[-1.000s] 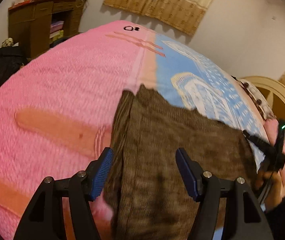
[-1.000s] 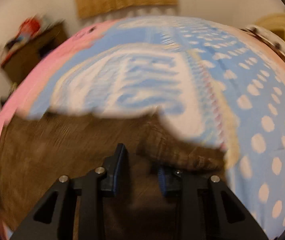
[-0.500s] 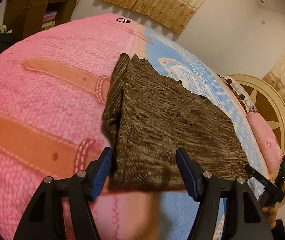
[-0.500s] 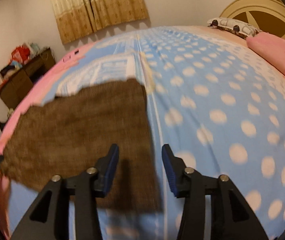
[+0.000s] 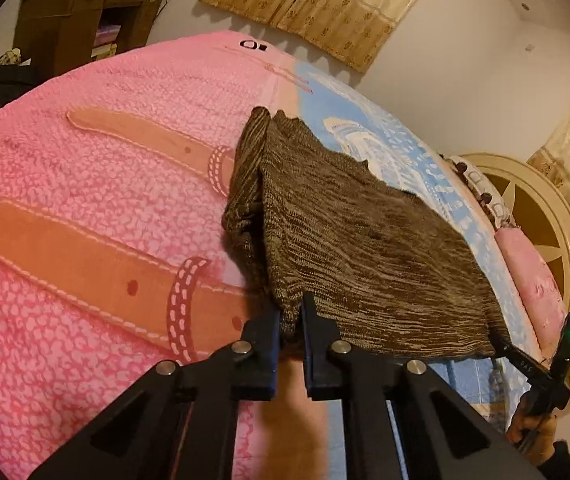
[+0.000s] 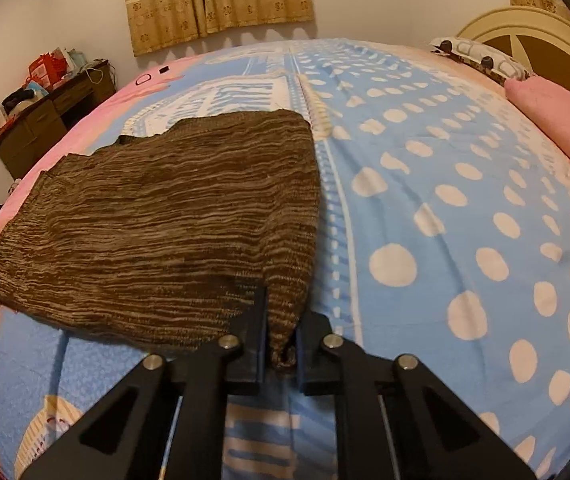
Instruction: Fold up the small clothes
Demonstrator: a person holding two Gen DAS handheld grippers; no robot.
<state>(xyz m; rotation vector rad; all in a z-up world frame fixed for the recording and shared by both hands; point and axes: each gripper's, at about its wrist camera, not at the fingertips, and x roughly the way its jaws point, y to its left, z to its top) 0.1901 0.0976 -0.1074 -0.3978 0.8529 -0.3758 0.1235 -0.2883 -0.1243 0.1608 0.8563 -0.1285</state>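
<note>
brown knit top [image 5: 365, 240] lies on the bed [image 6: 465, 200], already folded narrower. left tool [image 5: 289, 322] is clamped on its near left corner, right tool [image 6: 281, 334] on the near right corner. step looks like the lengthwise fold; next: lift both corners together & carry them level to the far edge w/o skewing.

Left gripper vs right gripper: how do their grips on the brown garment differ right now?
Left gripper pinches the brown knit garment at its near corner over the pink blanket; right gripper pinches the opposite near corner over the blue dotted sheet, fabric bunched between its pads. Both are shut on the same near edge.
</note>
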